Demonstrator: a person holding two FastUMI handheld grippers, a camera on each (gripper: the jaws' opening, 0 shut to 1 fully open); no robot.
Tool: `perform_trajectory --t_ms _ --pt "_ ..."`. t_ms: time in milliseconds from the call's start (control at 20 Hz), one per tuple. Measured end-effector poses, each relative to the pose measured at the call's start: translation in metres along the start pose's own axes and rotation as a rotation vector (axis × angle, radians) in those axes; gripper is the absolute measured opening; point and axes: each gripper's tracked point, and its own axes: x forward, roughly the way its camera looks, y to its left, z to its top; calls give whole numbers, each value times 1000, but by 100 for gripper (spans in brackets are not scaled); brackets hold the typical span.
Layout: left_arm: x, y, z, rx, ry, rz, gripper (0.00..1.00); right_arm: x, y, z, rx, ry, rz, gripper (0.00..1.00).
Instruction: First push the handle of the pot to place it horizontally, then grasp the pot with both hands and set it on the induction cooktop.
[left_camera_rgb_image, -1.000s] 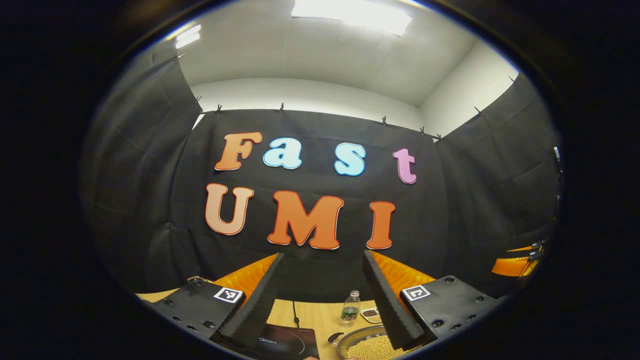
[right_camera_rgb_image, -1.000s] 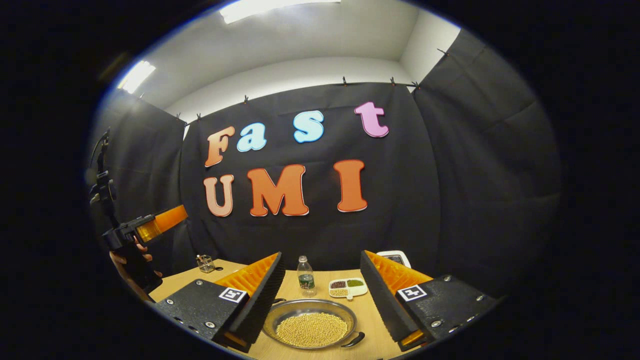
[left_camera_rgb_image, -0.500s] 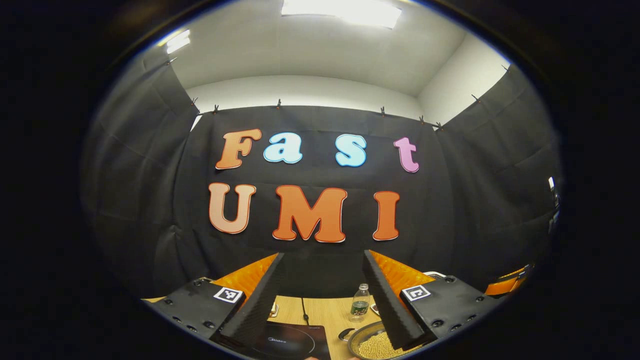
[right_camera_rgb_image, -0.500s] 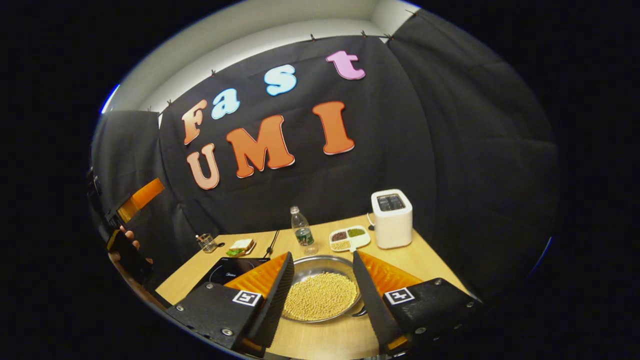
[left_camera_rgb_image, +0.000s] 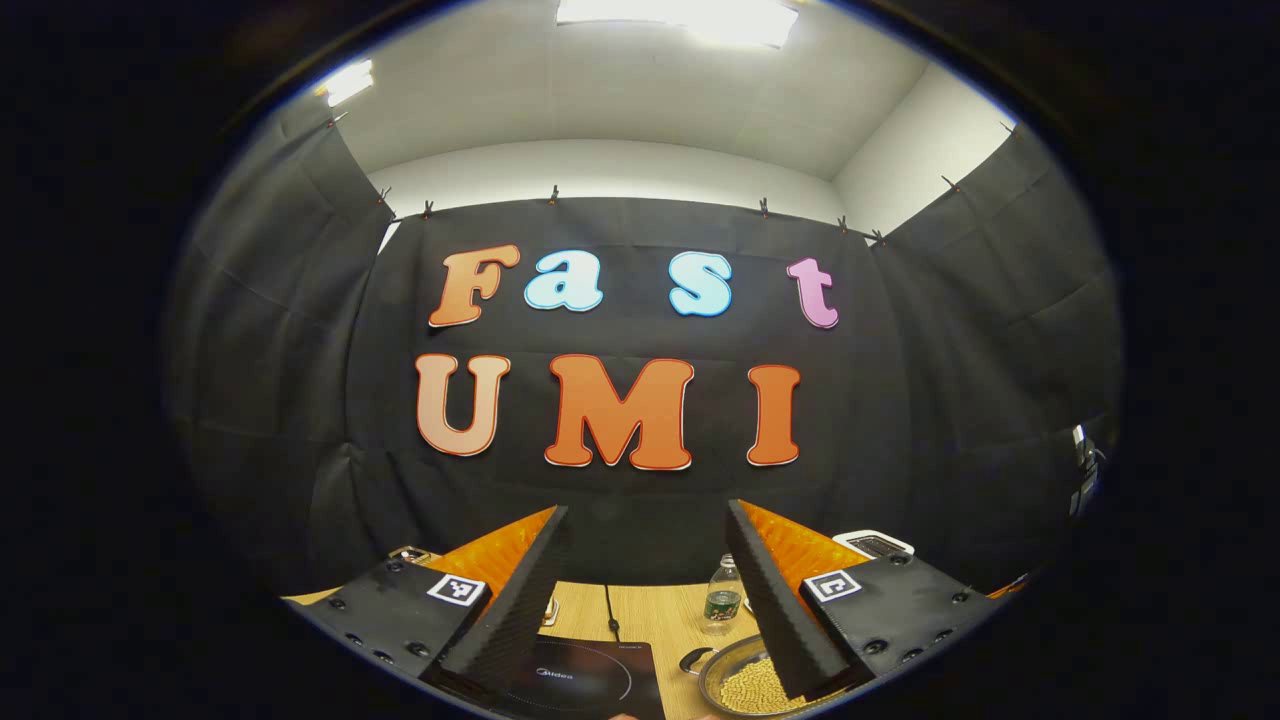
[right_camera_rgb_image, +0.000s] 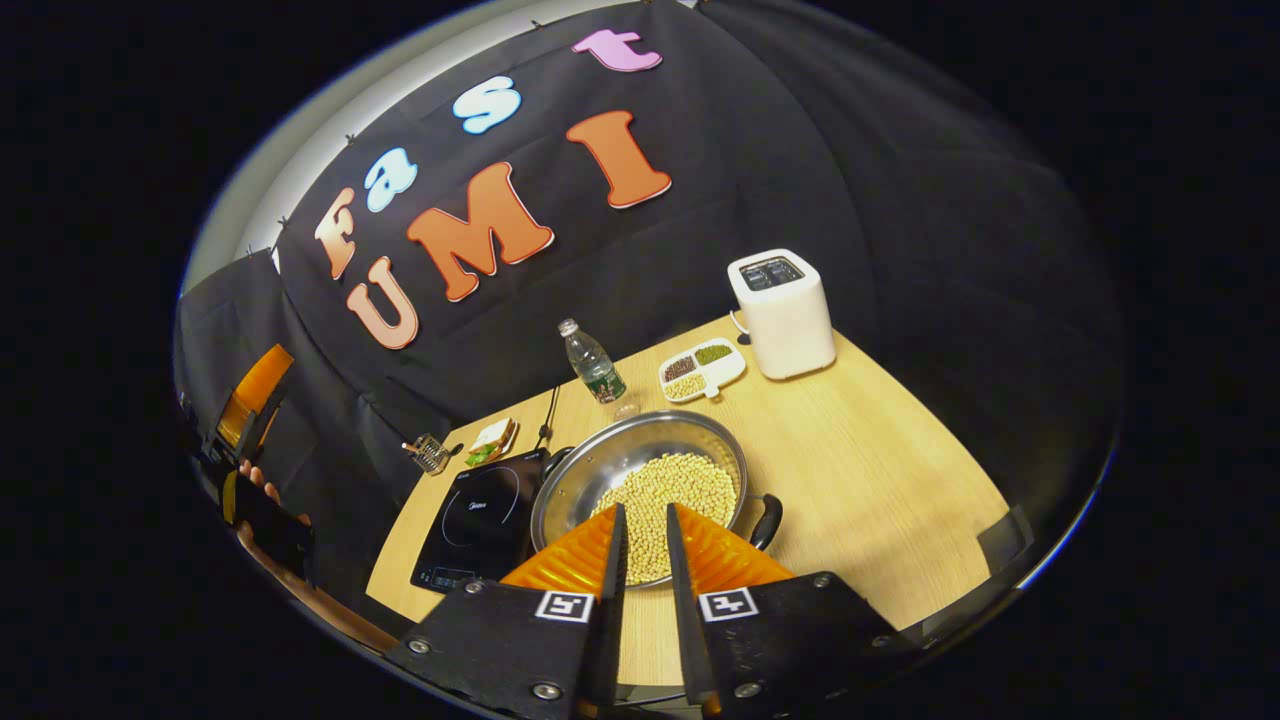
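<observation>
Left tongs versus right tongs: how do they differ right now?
The left tongs stand wide open and aim level at the wall; the right tongs are nearly closed with a narrow gap, tilted down over the pot of beans. Both hold nothing.

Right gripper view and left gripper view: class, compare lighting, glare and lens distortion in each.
Left gripper view: bright ceiling light panel blown out to white; booth walls bow outward. Right gripper view: tilted, the light wooden table curves near the edge; the shiny steel pot of yellow beans shows soft highlights on its inner wall; white toaster sharp, evenly lit.
</observation>
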Motion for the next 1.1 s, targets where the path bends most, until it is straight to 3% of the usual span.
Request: perform_trajectory --t_ms 150,250,1100 --pt "0 3 -2 17 7 9 100 11 -8 -22 65 67 -11 9" --pt "0 5 -4 29 14 15 100 16 -10 -38 84 124 -7 4" --pt "5 18 -35 66 85 29 100 64 -37 -112 163 406 -118 4"
